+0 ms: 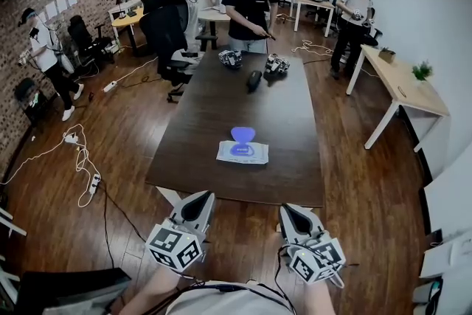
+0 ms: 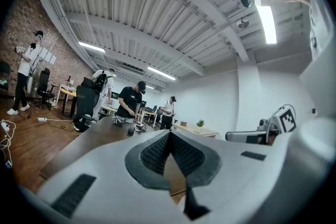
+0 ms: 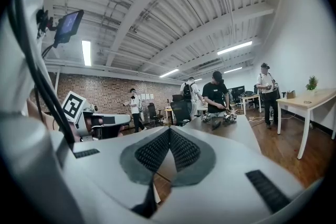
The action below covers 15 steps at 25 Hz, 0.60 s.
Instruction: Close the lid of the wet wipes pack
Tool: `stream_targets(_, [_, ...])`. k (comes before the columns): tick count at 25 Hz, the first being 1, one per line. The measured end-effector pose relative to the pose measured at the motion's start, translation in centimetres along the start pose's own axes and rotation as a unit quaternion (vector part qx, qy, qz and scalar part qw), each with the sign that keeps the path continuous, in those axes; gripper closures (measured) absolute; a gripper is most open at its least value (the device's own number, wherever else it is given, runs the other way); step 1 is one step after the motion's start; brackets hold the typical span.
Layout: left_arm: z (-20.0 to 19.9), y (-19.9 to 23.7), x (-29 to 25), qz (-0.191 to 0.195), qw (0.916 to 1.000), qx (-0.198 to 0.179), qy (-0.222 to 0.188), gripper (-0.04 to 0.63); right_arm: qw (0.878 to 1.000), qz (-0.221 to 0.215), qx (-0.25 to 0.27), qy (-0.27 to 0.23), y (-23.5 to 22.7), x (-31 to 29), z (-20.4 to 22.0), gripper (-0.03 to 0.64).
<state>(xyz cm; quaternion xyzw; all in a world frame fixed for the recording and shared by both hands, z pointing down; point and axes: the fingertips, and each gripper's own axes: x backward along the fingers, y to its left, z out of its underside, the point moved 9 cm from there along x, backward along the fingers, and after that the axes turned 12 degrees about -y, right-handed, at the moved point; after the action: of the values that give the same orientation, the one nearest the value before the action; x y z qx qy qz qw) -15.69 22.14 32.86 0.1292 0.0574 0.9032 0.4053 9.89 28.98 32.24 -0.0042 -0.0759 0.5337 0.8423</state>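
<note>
Unreadable or cropped
Print on the white wet wipes pack (image 1: 243, 152) with the open blue lid is too small to read; dark gadgets (image 1: 254, 77) at the dark wooden table's (image 1: 295, 158) twelve o'clock end cannot be named; the wearer's forearms (image 1: 144, 297) are cut off at six o'clock.

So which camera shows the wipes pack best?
The head view: the pack lies in full sight on the table, its blue lid flipped open. Both gripper views look level across the room, and neither shows the pack; their own jaws block the near table.
</note>
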Motion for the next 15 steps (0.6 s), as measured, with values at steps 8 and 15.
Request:
stream_targets(8, [0.6,-1.8,-0.6,-0.005,1.0000,0.001,0.004,0.594,1.000,-0.004,-0.007,0.010,-1.3,1.2,0.1,0.614])
stream_targets(15, [1.2,-3.3,-0.6,-0.026,0.9996,0.007,0.004,0.594,0.999,-0.031,-0.011,0.010,-2.6,2.1,0.0,0.614])
